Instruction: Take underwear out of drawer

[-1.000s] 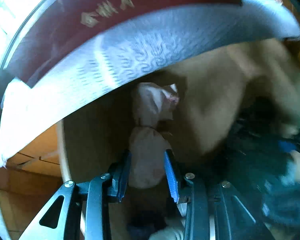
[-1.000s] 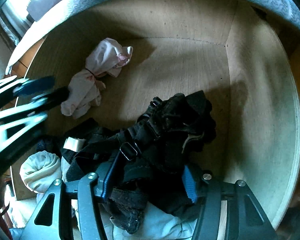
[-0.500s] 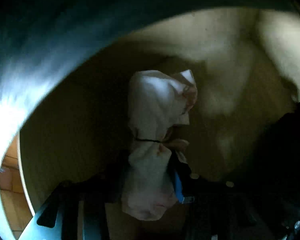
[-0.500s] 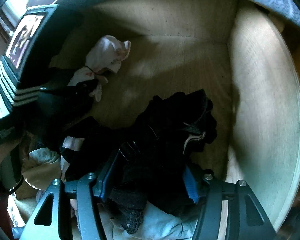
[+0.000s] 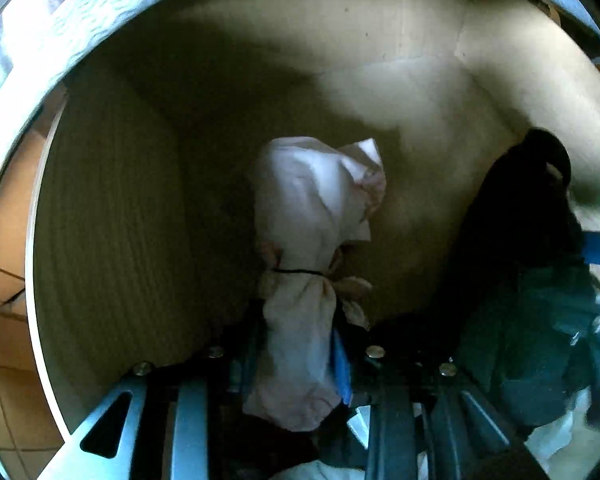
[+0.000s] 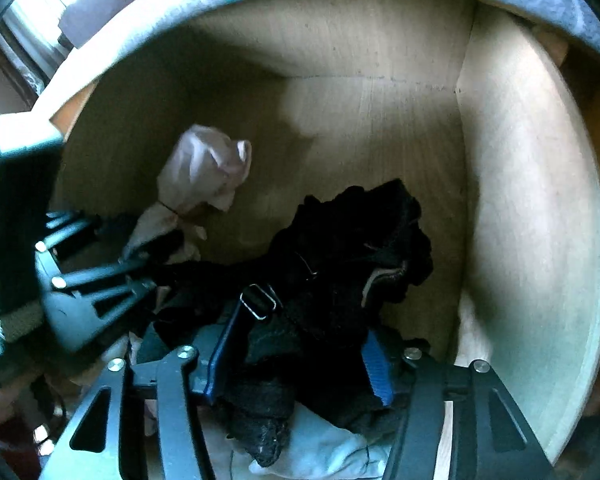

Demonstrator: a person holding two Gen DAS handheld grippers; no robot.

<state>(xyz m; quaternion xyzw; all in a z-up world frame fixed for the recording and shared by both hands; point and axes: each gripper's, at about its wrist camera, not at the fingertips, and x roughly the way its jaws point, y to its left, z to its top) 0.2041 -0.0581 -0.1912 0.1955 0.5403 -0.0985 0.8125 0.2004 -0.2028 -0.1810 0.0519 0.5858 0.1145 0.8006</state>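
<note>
In the left wrist view, the lower end of the pale pink cloth bundle tied with a thin black band [image 5: 300, 280] covers the inner faces of the left gripper [image 5: 296, 364], so whether its closing jaws already press the cloth cannot be told. The heap of black lacy garments [image 5: 516, 240] there is a dark smear, cut off at the right edge. In the right wrist view, the light grey-blue cloth [image 6: 324, 444] lies mostly buried under that heap and runs off the bottom edge.
</note>
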